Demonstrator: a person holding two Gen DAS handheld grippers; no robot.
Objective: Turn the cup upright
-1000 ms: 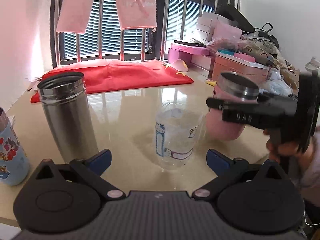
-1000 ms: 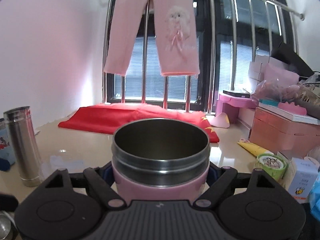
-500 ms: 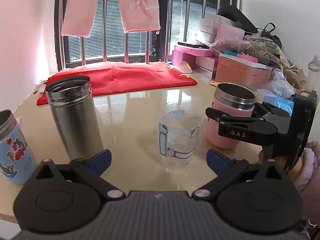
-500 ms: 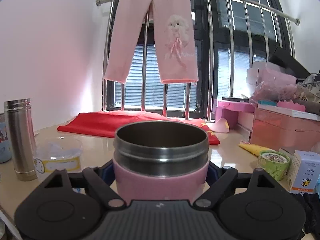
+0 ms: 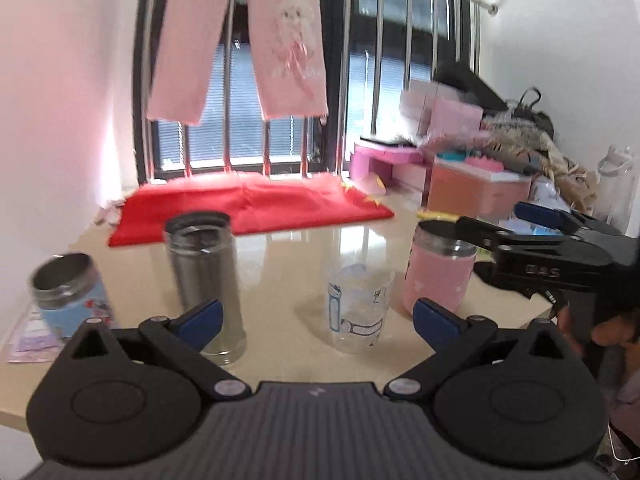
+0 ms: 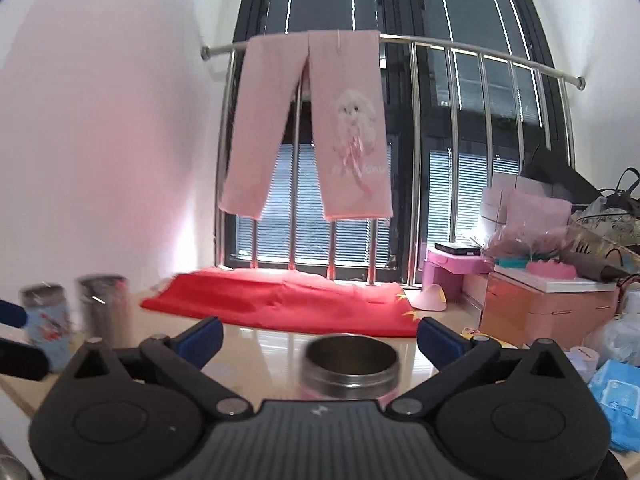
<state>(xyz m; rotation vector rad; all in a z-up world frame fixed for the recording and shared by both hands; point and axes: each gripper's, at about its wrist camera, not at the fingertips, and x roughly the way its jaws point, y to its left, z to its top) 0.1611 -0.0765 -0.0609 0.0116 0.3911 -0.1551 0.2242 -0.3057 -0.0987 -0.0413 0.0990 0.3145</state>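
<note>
The pink steel-rimmed cup (image 5: pixel 438 270) stands upright on the beige table (image 5: pixel 304 248), mouth up. In the right wrist view the pink cup (image 6: pixel 349 364) sits low between my open right gripper's (image 6: pixel 319 334) blue pads, not touched. The right gripper (image 5: pixel 520 224) also shows in the left wrist view, just right of and above the cup's rim. A clear plastic cup with cartoon print (image 5: pixel 357 306) stands upside down in front of my open, empty left gripper (image 5: pixel 316 316).
A tall steel flask (image 5: pixel 204 280) and a blue cartoon cup (image 5: pixel 70 298) stand at the left. A red cloth (image 5: pixel 248 216) lies by the window. Pink boxes and clutter (image 5: pixel 476 184) fill the right side. Tissue packs (image 6: pixel 616 392) lie at the right.
My right gripper has opened, let go of the pink cup and pulled back and up. My left gripper has drawn back and tilted up.
</note>
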